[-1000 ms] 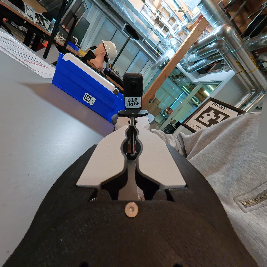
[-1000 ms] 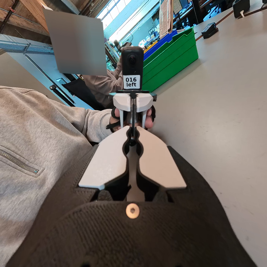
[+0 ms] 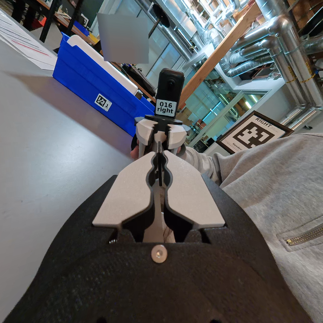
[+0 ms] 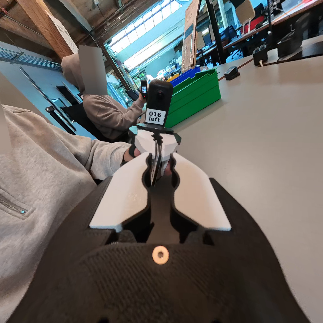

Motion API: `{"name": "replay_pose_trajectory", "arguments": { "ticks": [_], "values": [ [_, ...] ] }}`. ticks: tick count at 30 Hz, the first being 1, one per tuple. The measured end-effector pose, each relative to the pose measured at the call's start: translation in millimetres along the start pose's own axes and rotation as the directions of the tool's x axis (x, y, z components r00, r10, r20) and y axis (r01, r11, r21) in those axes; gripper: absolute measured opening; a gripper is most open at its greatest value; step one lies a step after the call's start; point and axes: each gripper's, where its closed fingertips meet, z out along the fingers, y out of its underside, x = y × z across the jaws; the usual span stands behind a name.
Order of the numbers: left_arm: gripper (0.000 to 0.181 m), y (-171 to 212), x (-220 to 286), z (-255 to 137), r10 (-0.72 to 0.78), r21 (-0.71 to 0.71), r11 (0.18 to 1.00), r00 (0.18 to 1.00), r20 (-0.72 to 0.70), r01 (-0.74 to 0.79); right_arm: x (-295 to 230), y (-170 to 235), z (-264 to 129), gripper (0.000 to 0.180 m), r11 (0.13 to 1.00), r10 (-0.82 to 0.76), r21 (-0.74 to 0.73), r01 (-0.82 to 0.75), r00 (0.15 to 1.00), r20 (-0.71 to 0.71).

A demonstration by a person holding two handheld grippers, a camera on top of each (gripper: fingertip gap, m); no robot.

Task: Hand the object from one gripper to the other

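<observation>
A thin, flat black plate [image 3: 159,166], seen edge-on, sat clamped between the nearly closed fingers of the left gripper [image 3: 159,154]. The right gripper [image 4: 160,156] gaped around it, untouching. Only the right wrist view showed the green bin [image 4: 194,97]; only the left, the blue bin [image 3: 83,83].

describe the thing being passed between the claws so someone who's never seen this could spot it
On the grey table stands a blue bin; nearer the camera, two claws meet tip to tip. Pinched between the left claw's white fingers is the black piece, standing on edge. It is a thin dark sliver, unlike the chunky white fingers flanking it.
</observation>
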Motion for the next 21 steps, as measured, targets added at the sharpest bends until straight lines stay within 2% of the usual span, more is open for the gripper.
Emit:
{"name": "replay_pose_trajectory", "arguments": {
  "ticks": [2, 4, 11, 16, 21],
  "values": [
    [0.004, 0.8, 0.4, 0.4, 0.004, -0.004, 1.000, 1.000, -0.001, -0.004, -1.2, 4.3, 2.4, 0.017, 1.000, 0.008, -0.024, -0.007, 1.000, 0.005],
    [0.004, 1.6, 0.5, 0.8, 0.013, -0.010, 1.000, 1.000, 0.003, -0.013, -3.3, 6.6, 3.5, 0.005, 0.999, 0.018, -0.040, -0.018, 1.000, 0.014],
    [0.003, 1.5, 1.4, 1.6, 0.034, -0.011, 0.999, 0.999, 0.004, -0.034, -5.2, 6.5, 3.0, 0.004, 0.994, 0.107, -0.042, -0.105, 0.993, 0.046],
    [0.023, 0.4, -1.1, 2.2, 0.016, 0.007, 1.000, 1.000, 0.009, -0.016, -4.9, 0.2, -0.3, 0.004, 0.990, 0.141, -0.005, -0.141, 0.988, 0.059],
    [0.026, 6.3, -1.0, 5.2, 0.012, -0.023, 1.000, 1.000, 0.002, -0.012, -2.1, -5.1, -3.9, 0.003, 0.982, 0.185, 0.031, -0.188, 0.980, 0.070]
  ]
}}
